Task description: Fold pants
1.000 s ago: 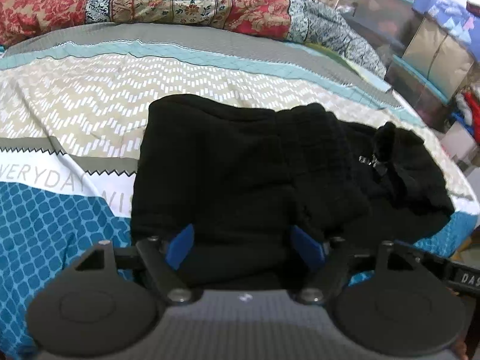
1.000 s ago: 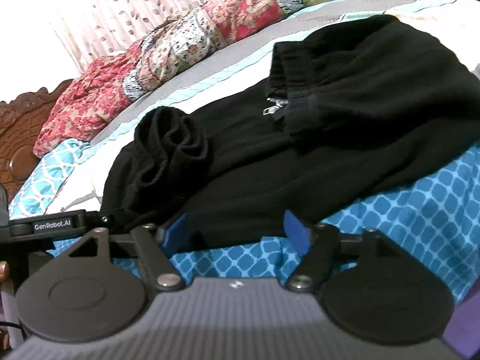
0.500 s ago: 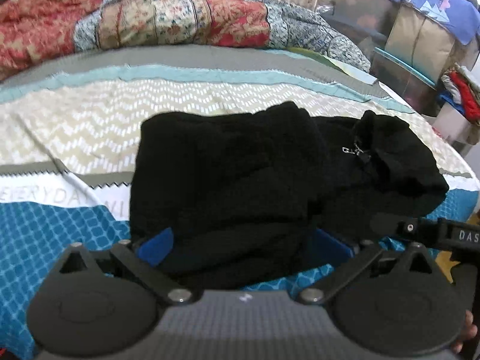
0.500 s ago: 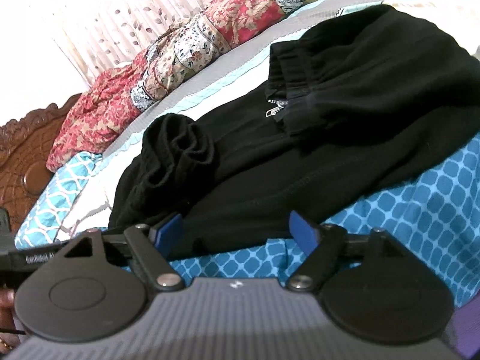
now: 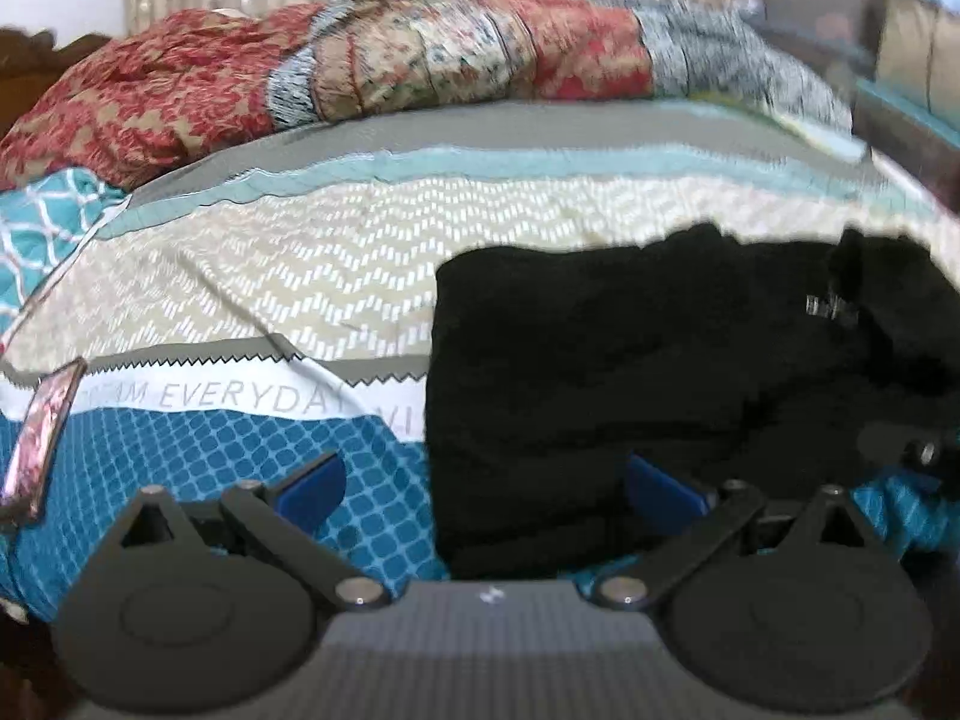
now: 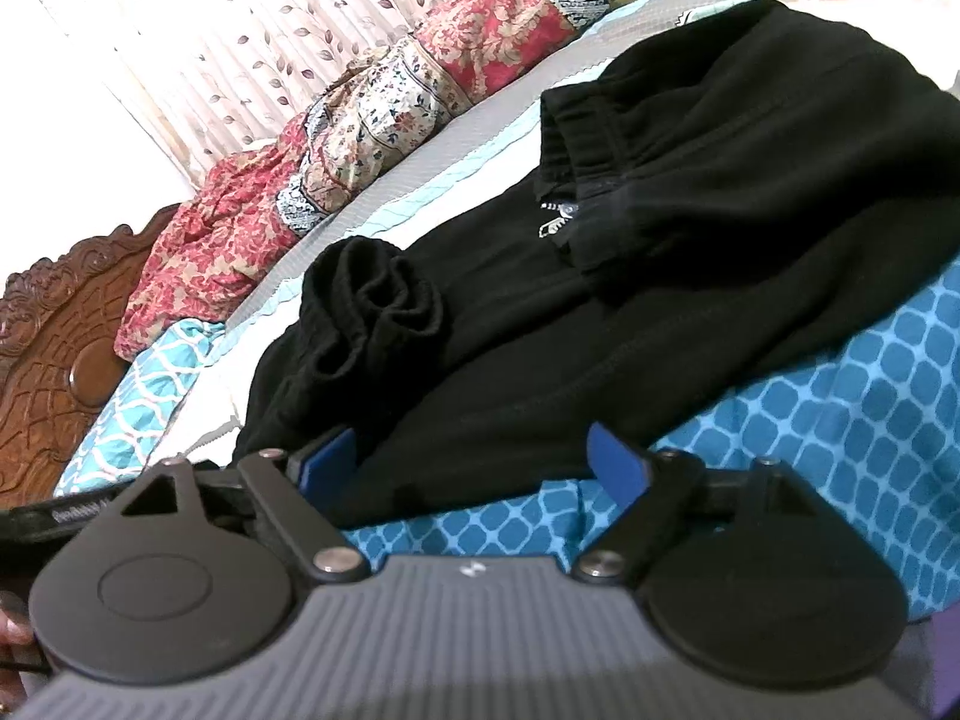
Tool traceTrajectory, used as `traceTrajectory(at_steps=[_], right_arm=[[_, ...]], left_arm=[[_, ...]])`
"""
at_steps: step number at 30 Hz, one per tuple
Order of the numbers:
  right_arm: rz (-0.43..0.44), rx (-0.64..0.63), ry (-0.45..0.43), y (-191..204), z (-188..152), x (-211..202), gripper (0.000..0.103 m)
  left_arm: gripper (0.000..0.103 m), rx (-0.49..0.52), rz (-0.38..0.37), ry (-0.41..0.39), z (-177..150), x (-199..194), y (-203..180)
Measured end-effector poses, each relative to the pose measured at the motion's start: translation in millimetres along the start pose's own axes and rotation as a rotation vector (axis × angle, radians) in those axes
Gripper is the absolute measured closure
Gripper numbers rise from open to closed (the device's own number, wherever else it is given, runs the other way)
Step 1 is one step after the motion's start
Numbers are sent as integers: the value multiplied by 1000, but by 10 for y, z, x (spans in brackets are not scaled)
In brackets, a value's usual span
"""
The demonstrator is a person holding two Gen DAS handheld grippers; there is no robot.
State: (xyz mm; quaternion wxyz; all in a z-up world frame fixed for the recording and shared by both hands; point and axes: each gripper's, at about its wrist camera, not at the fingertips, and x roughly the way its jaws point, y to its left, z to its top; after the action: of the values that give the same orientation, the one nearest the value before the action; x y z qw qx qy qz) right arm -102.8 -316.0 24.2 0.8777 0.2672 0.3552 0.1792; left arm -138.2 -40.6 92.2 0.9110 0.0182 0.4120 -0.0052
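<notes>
Pants (image 5: 660, 372) folded on patterned bedspread (image 5: 288, 276), floral quilt (image 5: 372, 66) behind, left gripper (image 5: 483, 483) wide open, right gripper (image 6: 474, 462) opening, unclamped.

the bedspread (image 5: 252, 276) lies bare left of the black pants (image 5: 660, 372), while the rolled quilt (image 5: 420, 60) walls the far side and boxes (image 5: 900, 48) crowd the right.

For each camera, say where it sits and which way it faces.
Left wrist: sits behind the left gripper, jaws wide open, looking down across the bedspread at the black pants; no hand shows.
Right wrist: sits behind the right gripper, jaws opening, low over the pants' edge, facing the headboard; fingers show.
Shared: pants, bedspread, patterned quilt.
</notes>
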Motion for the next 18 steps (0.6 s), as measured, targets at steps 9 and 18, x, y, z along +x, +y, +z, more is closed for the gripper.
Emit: traceTrajectory(at_steps=[9,18], right_arm=[[-55,-54,9,158,-14,48,16],[-92,16,-219,16,237,-549,31]], left_arm=[[0,1,-15,-20,96,-45,-48],[0,-6,-170,-38,424,-147,-174]])
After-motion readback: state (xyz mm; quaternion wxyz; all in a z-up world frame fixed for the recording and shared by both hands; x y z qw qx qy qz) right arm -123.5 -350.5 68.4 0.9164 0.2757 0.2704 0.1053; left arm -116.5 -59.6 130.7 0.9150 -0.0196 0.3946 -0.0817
